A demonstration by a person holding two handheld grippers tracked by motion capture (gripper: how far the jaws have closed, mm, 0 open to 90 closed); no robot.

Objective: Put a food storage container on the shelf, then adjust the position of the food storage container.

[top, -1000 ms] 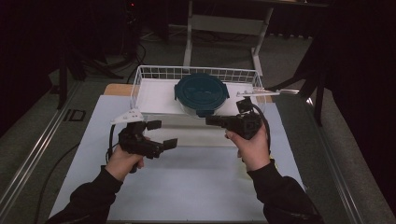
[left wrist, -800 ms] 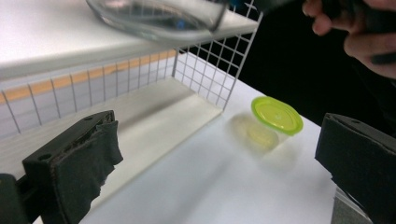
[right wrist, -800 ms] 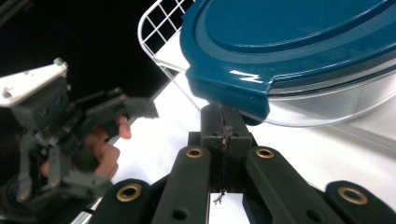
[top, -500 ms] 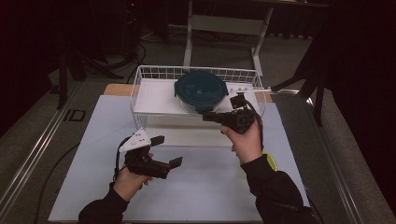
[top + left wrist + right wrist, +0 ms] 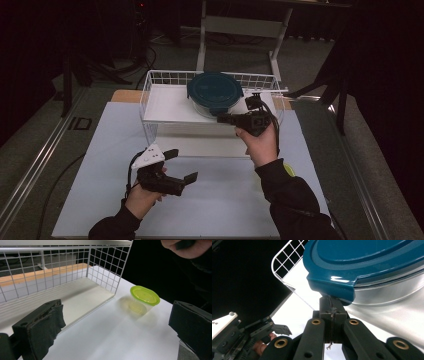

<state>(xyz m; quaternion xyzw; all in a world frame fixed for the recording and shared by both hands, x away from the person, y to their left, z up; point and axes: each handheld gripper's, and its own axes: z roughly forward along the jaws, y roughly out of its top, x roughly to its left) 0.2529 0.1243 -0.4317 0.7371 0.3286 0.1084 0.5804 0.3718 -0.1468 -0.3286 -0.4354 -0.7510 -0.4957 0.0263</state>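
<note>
Right gripper view: pressed-together right tongs (image 5: pixel 331 305) meet teal lid (image 5: pixel 367 262) edge; left tongs (image 5: pixel 181 165) spread.

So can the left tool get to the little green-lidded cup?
Probably yes. The left tool is open, and bare white table lies between it and the green-lidded cup, beside the wire basket.

Left gripper (image 5: pixel 181 165) lower, nearer the person — right gripper (image 5: pixel 220 119) closer to teal lid (image 5: pixel 215 90)

Dark room all around. A white sheet (image 5: pixel 100 165) covers the table in the lower frame, grey floor (image 5: pixel 30 150) beside it, and a grey metal stand (image 5: pixel 240 30) at top centre.
</note>
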